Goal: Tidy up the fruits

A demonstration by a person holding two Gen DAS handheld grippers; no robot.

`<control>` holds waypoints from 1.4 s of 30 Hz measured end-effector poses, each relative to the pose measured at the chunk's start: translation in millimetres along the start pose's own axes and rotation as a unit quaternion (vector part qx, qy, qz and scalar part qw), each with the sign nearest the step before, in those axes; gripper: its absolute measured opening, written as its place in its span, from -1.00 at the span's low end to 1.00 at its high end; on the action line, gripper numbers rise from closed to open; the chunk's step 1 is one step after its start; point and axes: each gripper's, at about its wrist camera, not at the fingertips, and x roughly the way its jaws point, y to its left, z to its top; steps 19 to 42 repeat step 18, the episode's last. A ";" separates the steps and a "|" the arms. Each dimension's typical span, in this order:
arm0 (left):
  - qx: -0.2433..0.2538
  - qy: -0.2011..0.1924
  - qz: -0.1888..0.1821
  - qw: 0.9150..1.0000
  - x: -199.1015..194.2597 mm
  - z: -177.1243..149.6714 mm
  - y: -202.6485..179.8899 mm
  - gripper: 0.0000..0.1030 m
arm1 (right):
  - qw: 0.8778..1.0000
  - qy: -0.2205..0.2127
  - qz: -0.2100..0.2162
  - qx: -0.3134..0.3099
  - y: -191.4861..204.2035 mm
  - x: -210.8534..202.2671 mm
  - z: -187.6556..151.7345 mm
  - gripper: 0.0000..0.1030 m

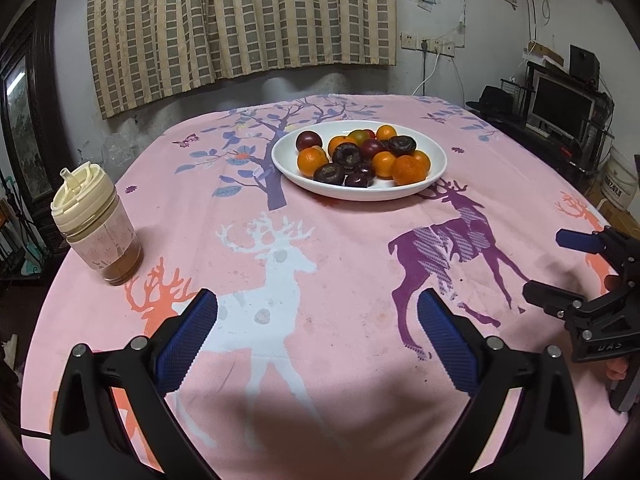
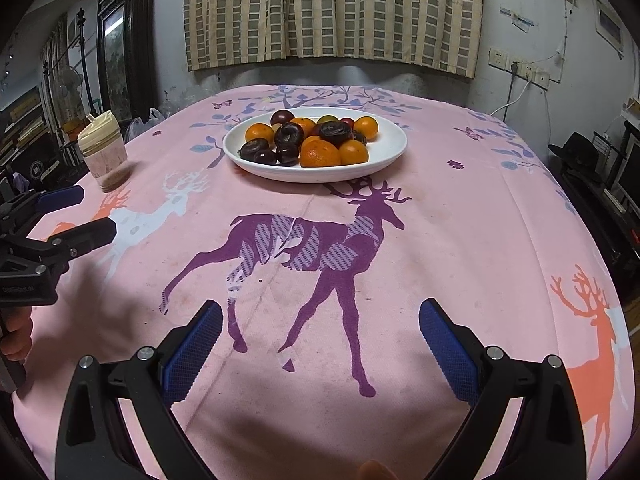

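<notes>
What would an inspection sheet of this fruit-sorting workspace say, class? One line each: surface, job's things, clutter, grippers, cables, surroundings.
Surface: pink deer-print tablecloth, faintly stained.
Job's things: white plate at the far middle, piled with oranges and dark plums.
Clutter: lidded cup near the left edge.
Grippers: left gripper and right gripper low over the cloth, jaws open, holding nothing.
Cables: white cable from the wall sockets.
Surroundings: curtain, monitor, dark cabinet.
</notes>
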 end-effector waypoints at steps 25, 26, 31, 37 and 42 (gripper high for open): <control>-0.011 -0.004 0.012 1.000 -1.5 -1.6 3.2 0.91 | 1.000 -0.006 -0.003 -0.003 -7.2 -3.7 1.9 0.93; -0.011 -0.004 0.012 1.000 -1.5 -1.6 3.2 0.91 | 1.000 -0.006 -0.003 -0.003 -7.2 -3.7 1.9 0.93; -0.011 -0.004 0.012 1.000 -1.5 -1.6 3.2 0.91 | 1.000 -0.006 -0.003 -0.003 -7.2 -3.7 1.9 0.93; -0.011 -0.004 0.012 1.000 -1.5 -1.6 3.2 0.91 | 1.000 -0.006 -0.003 -0.003 -7.2 -3.7 1.9 0.93; -0.011 -0.004 0.012 1.000 -1.5 -1.6 3.2 0.91 | 1.000 -0.006 -0.003 -0.003 -7.2 -3.7 1.9 0.93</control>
